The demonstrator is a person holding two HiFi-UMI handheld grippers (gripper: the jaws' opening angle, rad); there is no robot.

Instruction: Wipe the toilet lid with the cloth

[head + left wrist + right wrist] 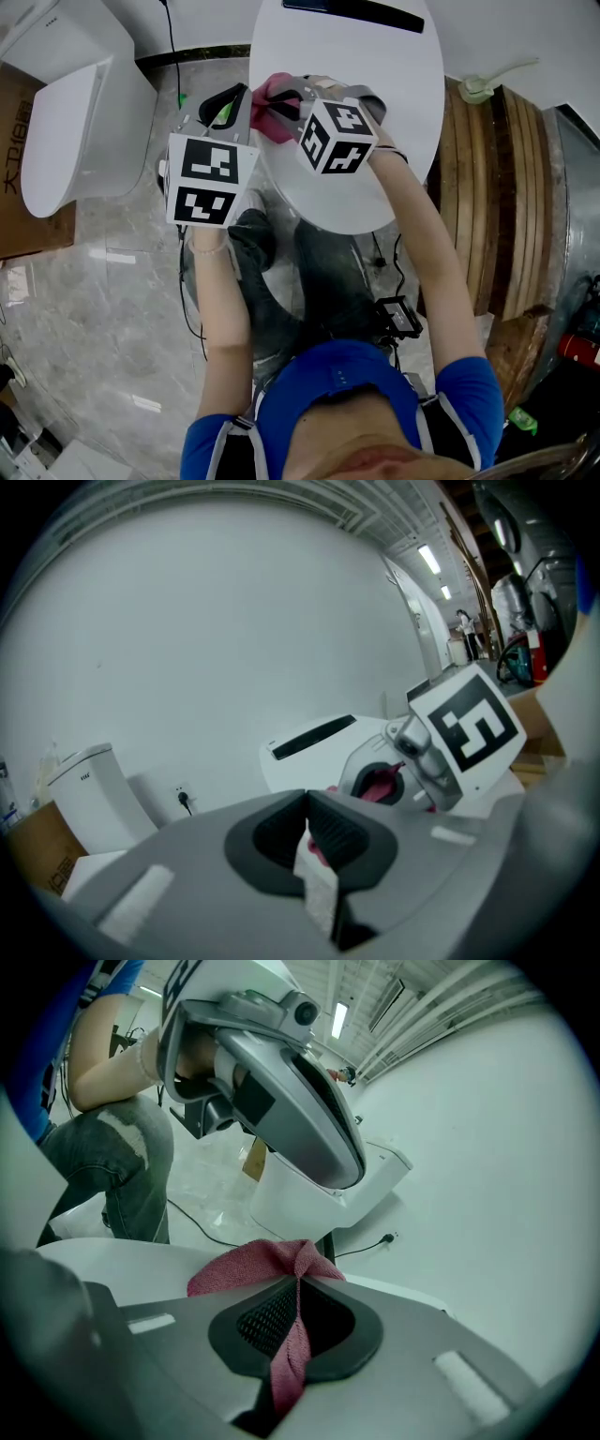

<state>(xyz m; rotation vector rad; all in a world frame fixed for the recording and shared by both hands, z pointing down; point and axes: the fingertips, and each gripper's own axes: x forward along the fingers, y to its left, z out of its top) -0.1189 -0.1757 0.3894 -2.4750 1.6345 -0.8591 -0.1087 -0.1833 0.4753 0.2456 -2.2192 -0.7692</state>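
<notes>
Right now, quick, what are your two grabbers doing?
Left gripper: closed, seemingly pinching an edge of the cloth.
Right gripper: closed on the cloth.

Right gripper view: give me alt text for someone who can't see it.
The right gripper is shut on a pink cloth, which bunches against the white toilet lid. The left gripper looms close above, with a second white toilet behind it.
</notes>
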